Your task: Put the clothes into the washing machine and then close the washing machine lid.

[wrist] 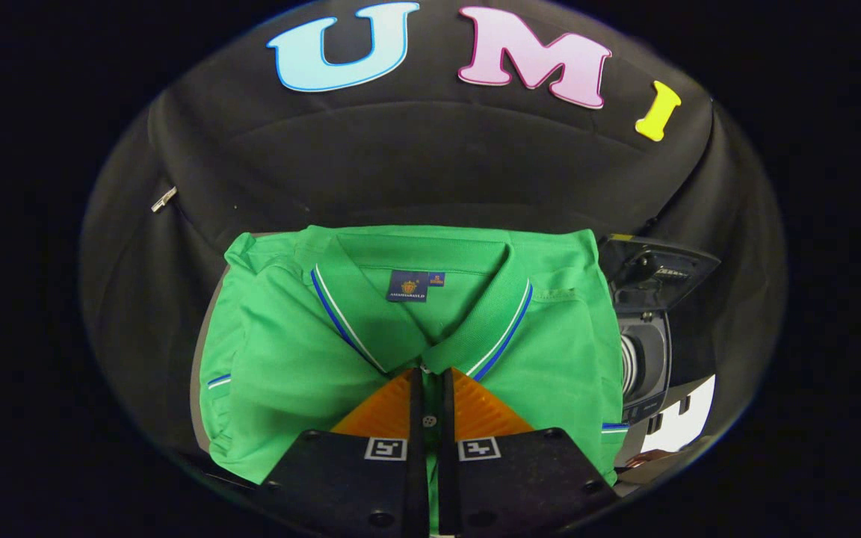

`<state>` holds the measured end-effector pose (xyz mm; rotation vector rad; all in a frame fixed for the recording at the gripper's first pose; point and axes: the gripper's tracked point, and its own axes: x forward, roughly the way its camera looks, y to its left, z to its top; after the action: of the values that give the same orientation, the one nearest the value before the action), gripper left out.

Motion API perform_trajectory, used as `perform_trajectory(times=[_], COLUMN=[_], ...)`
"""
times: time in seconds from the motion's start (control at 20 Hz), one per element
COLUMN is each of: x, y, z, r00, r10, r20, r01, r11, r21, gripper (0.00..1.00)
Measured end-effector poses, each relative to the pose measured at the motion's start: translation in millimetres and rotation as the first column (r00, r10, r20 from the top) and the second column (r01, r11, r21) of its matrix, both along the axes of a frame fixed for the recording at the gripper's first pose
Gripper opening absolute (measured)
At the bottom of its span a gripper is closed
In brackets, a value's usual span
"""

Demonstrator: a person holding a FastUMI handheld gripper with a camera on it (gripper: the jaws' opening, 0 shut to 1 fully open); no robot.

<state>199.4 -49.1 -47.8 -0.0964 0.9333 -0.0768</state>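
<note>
Hand-held gripper [430,377] fingers pinch the green polo shirt [288,359] placket below its collar.

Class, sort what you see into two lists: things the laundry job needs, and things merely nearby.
Needed:
green polo shirt, folded, placket between the nearly closed jaws
gripper
washing machine, lid raised, beside the shirt

Merely nearby:
metal clip on the black cloth

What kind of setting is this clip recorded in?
Likely a staged recording booth rather than a home: black cloth forms the wall behind. A folded green polo shirt lies there, the gripper nearly shut on its placket, and a small washing machine stands beside, lid up.
</note>
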Motion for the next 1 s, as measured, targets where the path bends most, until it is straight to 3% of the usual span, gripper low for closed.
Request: perform_trajectory(times=[0.15, 0.35, 0.65, 0.75, 1.0], x=[-1.1, -5.9, -10.2, -8.5, -17.1], y=[1.7, 7.7, 18.4, 13.2, 8.6], z=[5.7, 20.5, 9.7, 13.9, -1.2], r00=[0.996, 0.986, 0.990, 0.990, 0.999], r10=[0.042, 0.022, 0.009, -0.002, 0.022], r20=[0.084, 0.166, 0.137, 0.140, 0.041], r01=[-0.039, -0.022, -0.012, 0.002, -0.022], r11=[0.999, 1.000, 1.000, 1.000, 1.000], r21=[-0.036, -0.004, 0.021, 0.001, -0.015], gripper=[0.10, 0.09, 0.05, 0.09, 1.00])
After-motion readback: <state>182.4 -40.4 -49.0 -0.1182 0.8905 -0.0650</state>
